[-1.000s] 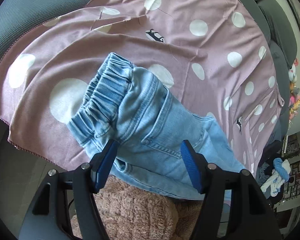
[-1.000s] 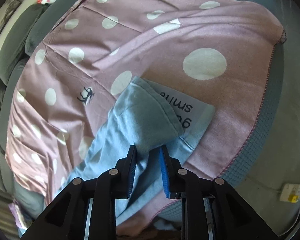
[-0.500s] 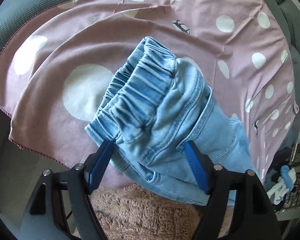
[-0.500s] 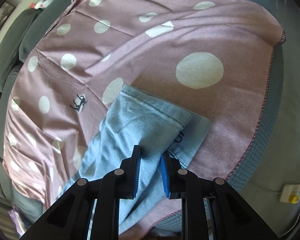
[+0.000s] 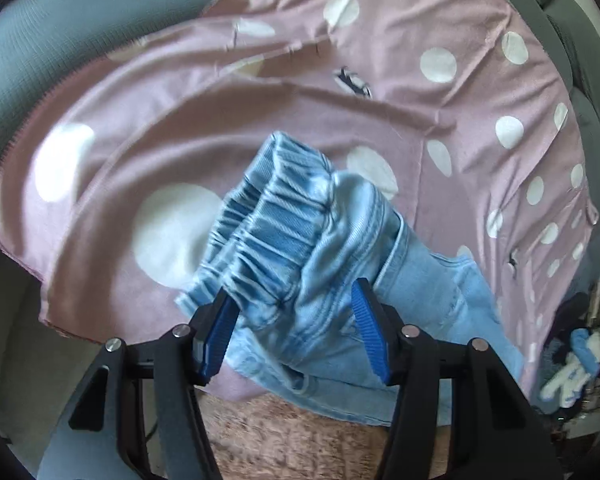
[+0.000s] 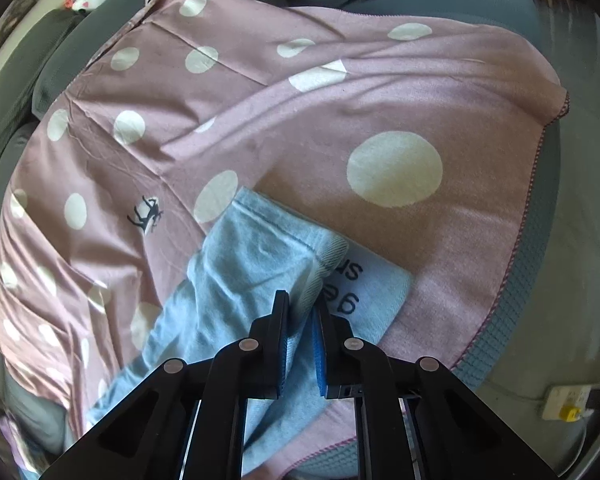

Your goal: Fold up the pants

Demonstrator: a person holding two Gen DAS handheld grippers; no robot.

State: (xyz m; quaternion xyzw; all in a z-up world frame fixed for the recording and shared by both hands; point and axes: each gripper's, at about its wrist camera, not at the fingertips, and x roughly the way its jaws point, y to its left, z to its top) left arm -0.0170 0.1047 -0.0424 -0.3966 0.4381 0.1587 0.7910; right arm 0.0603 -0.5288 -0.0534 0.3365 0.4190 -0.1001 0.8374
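The left wrist view was smeared by motion blur, so the stitching on the pants point(image 5: 340, 264) was hard to read, and the lower edge of the denim was lost behind the black gripper frame. There the left gripper point(image 5: 296, 328) stood with its jaws spread wide, the bunched elastic waistband point(image 5: 276, 220) and seat of the pants lying between the blue pads; whether either pad actually touched the cloth I could not tell. The pants lay on a pink polka-dot blanket point(image 5: 460, 92) spread over a grey sofa point(image 5: 60, 32), with a brown fuzzy fabric point(image 5: 292, 436) showing at the bottom. Only the right wrist view showed the other end: the right gripper point(image 6: 302, 344) was pressed together on a pale blue leg hem, lifted a little over a printed patch point(image 6: 356, 284) whose dark lettering was partly covered. That view also caught a wall socket point(image 6: 566, 402) at lower right.
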